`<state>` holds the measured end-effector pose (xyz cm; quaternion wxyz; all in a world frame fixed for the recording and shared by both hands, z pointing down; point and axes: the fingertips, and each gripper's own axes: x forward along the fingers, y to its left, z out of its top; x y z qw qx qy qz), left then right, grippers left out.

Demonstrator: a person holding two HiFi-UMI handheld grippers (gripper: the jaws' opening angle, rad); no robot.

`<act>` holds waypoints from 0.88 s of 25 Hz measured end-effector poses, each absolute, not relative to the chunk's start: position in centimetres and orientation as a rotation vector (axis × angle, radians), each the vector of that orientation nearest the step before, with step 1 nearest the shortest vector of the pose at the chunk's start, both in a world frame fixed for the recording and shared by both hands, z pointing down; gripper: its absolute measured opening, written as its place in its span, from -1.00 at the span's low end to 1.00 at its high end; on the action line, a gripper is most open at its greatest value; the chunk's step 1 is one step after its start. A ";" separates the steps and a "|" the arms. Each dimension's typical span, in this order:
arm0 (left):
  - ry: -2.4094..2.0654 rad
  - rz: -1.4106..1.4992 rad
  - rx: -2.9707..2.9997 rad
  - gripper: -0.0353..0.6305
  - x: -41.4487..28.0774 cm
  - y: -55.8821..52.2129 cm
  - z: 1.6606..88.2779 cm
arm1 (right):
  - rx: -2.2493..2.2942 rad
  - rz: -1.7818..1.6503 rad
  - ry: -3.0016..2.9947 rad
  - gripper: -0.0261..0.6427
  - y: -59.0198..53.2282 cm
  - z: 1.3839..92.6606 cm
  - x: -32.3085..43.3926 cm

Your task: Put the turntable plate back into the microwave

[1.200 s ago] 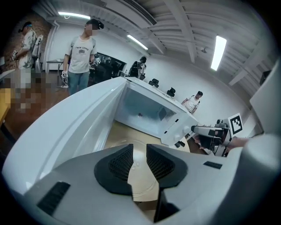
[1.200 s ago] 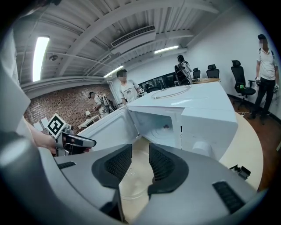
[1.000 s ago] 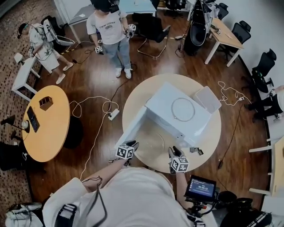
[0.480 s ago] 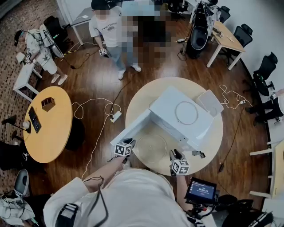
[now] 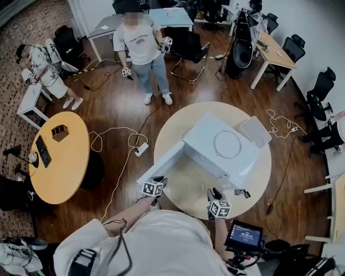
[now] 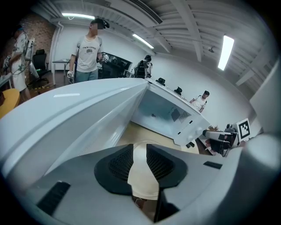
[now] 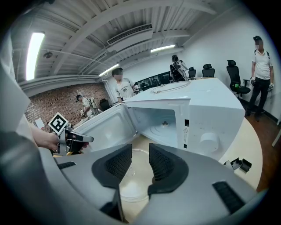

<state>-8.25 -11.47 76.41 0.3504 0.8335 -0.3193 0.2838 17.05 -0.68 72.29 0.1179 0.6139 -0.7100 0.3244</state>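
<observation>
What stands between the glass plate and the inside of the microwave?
Nothing visible does. The glass plate lies on the table right in front of the microwave, and the door is swung wide open beside it.

A dark wood floor (image 5: 118, 113) runs under a pale round table (image 5: 257, 173) and, to its left, an orange round table (image 5: 67, 161). A wooden desk (image 5: 277, 51) and black chairs (image 5: 322, 81) stand near the white wall (image 5: 323, 21). A brick wall (image 7: 39, 105) closes another side. Tube lights (image 7: 34, 44) glow among grey ceiling beams (image 7: 131, 9).
</observation>
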 end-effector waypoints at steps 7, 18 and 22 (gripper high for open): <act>-0.768 0.712 2.149 -0.66 -7.3 -11.4 76.3 | 1.829 0.949 -2.069 -0.62 -0.8 72.1 17.1; -0.635 0.755 2.160 -0.66 -4.9 -8.6 76.8 | 1.871 0.964 -2.062 -0.62 0.1 71.7 17.5; -0.620 0.767 2.158 -0.66 -4.4 -8.3 77.2 | 1.865 0.980 -2.049 -0.62 0.6 72.3 17.9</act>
